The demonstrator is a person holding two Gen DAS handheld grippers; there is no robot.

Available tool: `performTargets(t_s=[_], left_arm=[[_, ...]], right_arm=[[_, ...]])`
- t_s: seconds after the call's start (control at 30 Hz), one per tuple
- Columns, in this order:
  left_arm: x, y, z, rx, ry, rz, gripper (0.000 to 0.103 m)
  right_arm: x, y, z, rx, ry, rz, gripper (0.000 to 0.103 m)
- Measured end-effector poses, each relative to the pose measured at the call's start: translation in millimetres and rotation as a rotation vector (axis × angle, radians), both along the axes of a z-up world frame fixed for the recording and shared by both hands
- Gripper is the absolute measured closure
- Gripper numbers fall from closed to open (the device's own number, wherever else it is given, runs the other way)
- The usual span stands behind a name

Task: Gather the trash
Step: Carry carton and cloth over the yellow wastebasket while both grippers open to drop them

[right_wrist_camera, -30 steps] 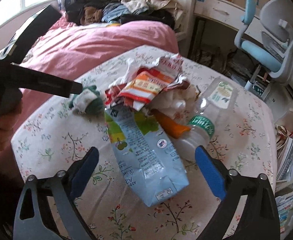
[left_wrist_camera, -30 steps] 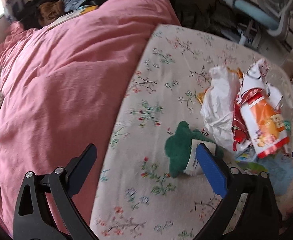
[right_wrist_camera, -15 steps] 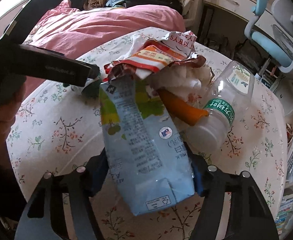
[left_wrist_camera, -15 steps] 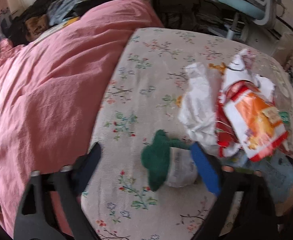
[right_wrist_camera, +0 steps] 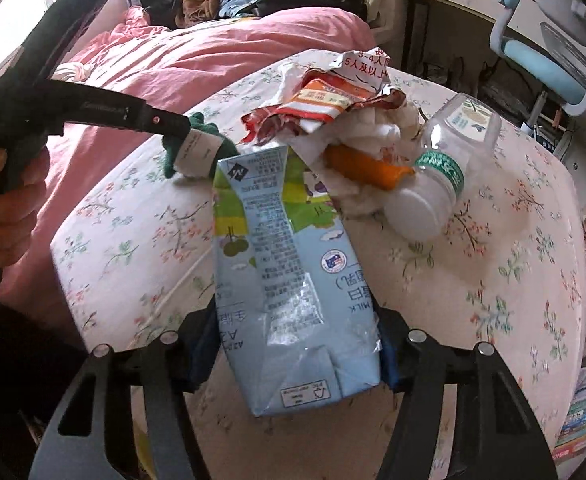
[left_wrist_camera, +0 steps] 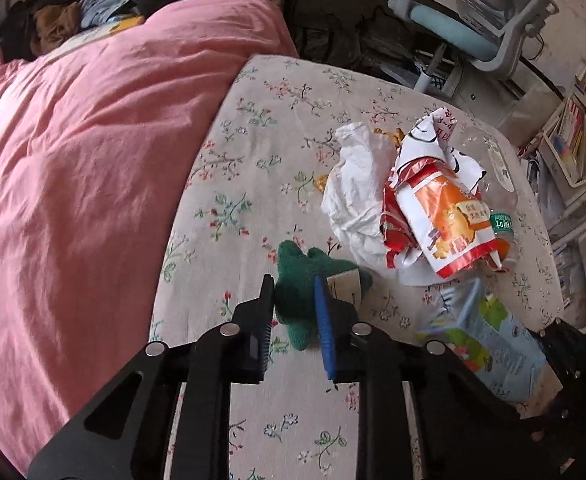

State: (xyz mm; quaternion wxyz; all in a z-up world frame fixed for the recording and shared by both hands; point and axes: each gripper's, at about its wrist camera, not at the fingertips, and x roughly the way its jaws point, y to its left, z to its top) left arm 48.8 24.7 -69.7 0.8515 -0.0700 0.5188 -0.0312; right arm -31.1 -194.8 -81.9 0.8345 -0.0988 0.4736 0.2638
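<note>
- Left tongs (left_wrist_camera: pixel 293 312) pinched the green sock (left_wrist_camera: pixel 299 280) on the table (left_wrist_camera: pixel 253 140).
- Right tongs (right_wrist_camera: pixel 293 356) gripped the milk carton (right_wrist_camera: pixel 285 280) beside that sock.

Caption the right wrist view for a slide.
Right claw grips a blue milk carton above the floral table.

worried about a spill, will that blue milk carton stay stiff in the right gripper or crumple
The milk carton already looks creased and dented near its base, so it probably gives under the right gripper, which is shut on it. It juts out unsupported, which suggests it is light, likely near empty. Its glossy skin may slip.
</note>
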Motion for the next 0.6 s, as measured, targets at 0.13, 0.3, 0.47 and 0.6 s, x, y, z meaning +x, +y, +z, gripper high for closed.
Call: performTargets(t_s=[0.13,0.3,0.47,0.6], left_arm=[[0.8,-1.2,-7.6,0.013,0.01,0.026,0.03],[8.5,-13.9,-15.3,0.046,-0.008,-0.002,0.028],[10.1,-24.2,-21.6,0.088,-0.017,-0.03,0.056],[2.4,-25.4,-6.5,0.1,-0.059,-0.032,0.058]], right_arm=[[-11.5,0.1,0.6,-0.002,-0.006,0.004,0.042],[-14.6,2.0,-7.4,-0.011,0.005,0.011,0.042],[-11.7,2.2,-7.7,0.0,0.006,0.005,0.042],[-15.5,2.5,-6.0,0.026,0.011,0.007,0.043]])
